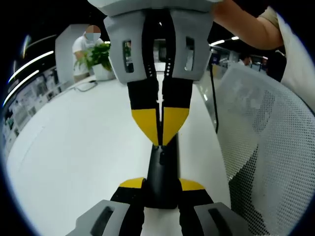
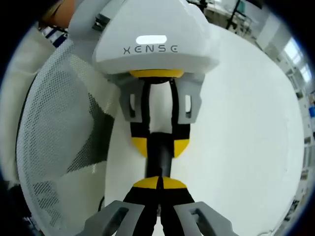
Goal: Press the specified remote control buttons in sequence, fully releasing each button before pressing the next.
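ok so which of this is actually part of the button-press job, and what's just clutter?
Job:
- black remote
- left gripper, clamped on the remote's sides
- right gripper, jaws together, tips at the remote's top face

Lying about:
- potted plant
- white mesh chair back
- cable by the plant
- white table, just the surface

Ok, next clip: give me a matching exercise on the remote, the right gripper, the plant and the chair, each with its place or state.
Things:
1. black remote control
2. right gripper
3. potted plant
4. white mesh chair

Places or states:
A. jaws shut, tips at the remote
B. at the far end of the white table
C. clamped between the jaws of the left gripper
D. beside the table's edge

Pairs: 1-C, 2-A, 3-B, 4-D
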### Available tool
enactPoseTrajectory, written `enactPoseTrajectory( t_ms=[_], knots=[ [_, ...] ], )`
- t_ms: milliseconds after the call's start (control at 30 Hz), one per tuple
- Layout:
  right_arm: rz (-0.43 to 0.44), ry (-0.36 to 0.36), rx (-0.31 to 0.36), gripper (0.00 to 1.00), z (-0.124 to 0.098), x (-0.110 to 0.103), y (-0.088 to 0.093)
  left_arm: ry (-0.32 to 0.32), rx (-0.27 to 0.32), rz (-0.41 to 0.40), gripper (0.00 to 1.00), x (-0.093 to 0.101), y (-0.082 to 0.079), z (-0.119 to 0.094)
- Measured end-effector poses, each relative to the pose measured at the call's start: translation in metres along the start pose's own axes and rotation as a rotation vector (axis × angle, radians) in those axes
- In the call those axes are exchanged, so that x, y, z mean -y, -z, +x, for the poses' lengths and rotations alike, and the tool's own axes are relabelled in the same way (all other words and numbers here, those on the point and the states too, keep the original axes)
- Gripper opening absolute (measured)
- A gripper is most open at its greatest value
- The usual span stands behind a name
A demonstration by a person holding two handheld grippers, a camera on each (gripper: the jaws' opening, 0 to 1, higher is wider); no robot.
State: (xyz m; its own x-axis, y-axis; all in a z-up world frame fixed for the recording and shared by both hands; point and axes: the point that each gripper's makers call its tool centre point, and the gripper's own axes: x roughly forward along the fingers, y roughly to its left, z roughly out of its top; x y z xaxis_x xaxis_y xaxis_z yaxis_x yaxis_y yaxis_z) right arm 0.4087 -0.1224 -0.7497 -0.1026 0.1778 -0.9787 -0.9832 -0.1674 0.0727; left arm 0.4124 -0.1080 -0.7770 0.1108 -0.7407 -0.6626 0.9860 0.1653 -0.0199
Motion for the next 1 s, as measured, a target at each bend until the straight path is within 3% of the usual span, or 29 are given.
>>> enactPoseTrajectory(
  t_ms=[467, 1000],
  knots=[
    [0.007, -0.032, -0.001, 0.00, 0.019, -0.002, 0.000, -0.002, 0.000, -0.001, 0.24, 0.000, 0.000, 0.000],
    [0.028, -0.031, 0.001, 0.00, 0.026, 0.002, 0.000, -0.002, 0.009, -0.003, 0.24, -0.001, 0.000, 0.000]
  ],
)
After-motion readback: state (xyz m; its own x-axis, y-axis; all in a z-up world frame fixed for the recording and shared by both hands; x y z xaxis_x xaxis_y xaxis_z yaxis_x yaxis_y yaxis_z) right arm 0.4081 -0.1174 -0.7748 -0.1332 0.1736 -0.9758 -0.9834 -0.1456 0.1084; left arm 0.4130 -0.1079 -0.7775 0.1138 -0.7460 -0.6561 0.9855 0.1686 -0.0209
